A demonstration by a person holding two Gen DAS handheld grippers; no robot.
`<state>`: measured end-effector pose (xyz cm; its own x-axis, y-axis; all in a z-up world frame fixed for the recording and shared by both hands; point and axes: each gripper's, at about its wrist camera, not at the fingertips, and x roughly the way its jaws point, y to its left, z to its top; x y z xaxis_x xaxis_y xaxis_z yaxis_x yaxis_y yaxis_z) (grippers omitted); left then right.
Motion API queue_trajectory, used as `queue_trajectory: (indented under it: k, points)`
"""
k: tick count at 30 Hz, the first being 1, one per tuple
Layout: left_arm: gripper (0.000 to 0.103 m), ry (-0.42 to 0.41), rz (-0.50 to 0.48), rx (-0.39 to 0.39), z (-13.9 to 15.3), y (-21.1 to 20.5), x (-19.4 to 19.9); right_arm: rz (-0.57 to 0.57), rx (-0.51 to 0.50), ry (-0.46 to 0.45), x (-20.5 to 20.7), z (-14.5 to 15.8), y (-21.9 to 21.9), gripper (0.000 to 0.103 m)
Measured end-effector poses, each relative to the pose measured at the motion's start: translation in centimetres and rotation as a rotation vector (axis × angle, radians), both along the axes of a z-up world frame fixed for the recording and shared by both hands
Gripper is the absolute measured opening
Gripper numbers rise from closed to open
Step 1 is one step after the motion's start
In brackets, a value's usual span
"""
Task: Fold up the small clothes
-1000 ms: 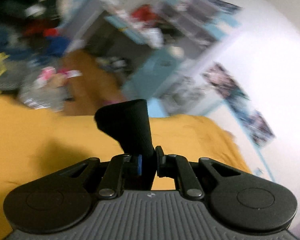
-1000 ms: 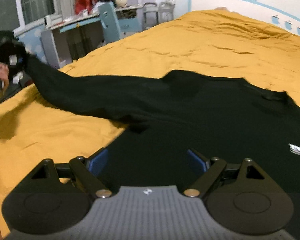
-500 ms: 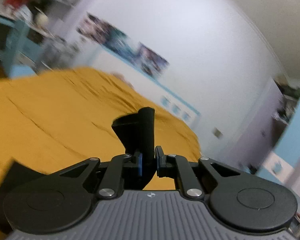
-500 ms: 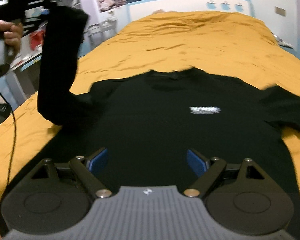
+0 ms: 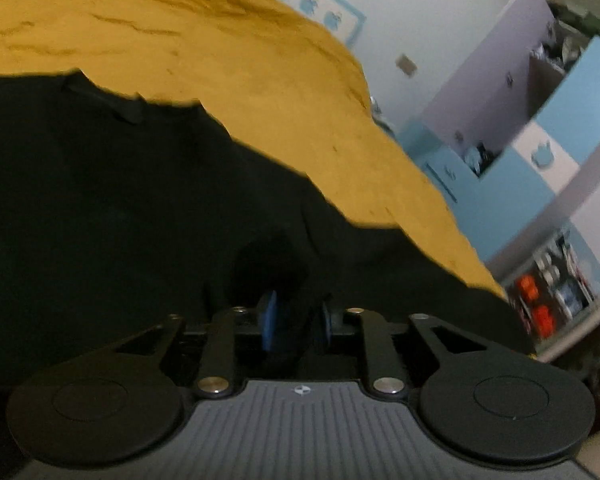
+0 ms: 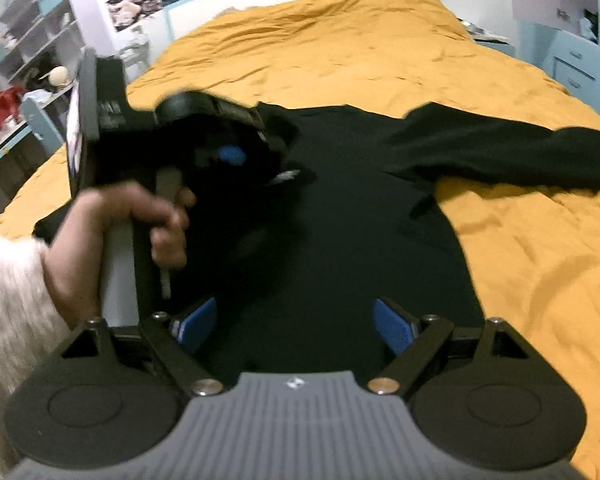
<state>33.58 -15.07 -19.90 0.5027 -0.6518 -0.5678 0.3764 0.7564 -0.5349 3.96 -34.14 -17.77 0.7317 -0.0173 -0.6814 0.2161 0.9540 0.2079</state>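
The left gripper (image 5: 296, 316) pinches a sleeve of the black shirt (image 6: 340, 208) at ten o'clock on the bed (image 6: 520, 240) (mustard cover); right gripper (image 6: 296, 324) jaws spread.

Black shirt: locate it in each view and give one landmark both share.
Left wrist: the black shirt fills the left and centre; a fold of it sits between the left hand-held gripper fingers.
Right wrist: it lies spread across the centre, one sleeve stretched right.
Shared landmark: the yellow bedspread.
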Motion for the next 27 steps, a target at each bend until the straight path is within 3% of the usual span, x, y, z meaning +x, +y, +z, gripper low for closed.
queue_trajectory:
  k: [3,6,7,10,15,18,21,23,27]
  points:
    - [0.03,-0.046,-0.032,-0.054,3.1,2.4,-1.5,-0.012,-0.002,-0.022,0.3,0.3,-0.6,0.081]
    - [0.046,-0.137,0.02,-0.124,7.0,9.2,-2.3,-0.011,0.04,-0.066,2.1,1.0,-1.8,0.081]
    - [0.051,-0.164,0.05,-0.123,7.9,11.5,-2.4,-0.014,0.064,-0.087,3.2,1.2,-2.4,0.081]
    - [0.053,-0.201,0.114,-0.098,9.4,18.4,-2.7,-0.035,0.114,-0.12,7.1,1.7,-3.7,0.081]
    - [0.053,-0.185,0.256,0.025,8.3,25.9,-4.5,-0.052,0.093,-0.086,12.5,0.8,-2.9,0.081]
    - [0.053,-0.139,0.341,0.09,5.9,29.4,-5.4,-0.071,0.103,-0.083,14.3,-0.5,-3.6,0.081]
    - [0.053,-0.106,0.393,0.069,4.8,31.5,-5.8,-0.042,0.137,-0.093,16.3,-2.1,-4.8,0.081]
    - [0.053,-0.129,0.402,0.093,4.7,31.9,-5.9,-0.037,0.152,-0.092,17.7,-3.1,-5.5,0.081]
    - [0.053,-0.19,0.399,0.28,4.5,32.2,-7.1,-0.031,0.329,-0.062,20.1,-5.4,-7.3,0.077]
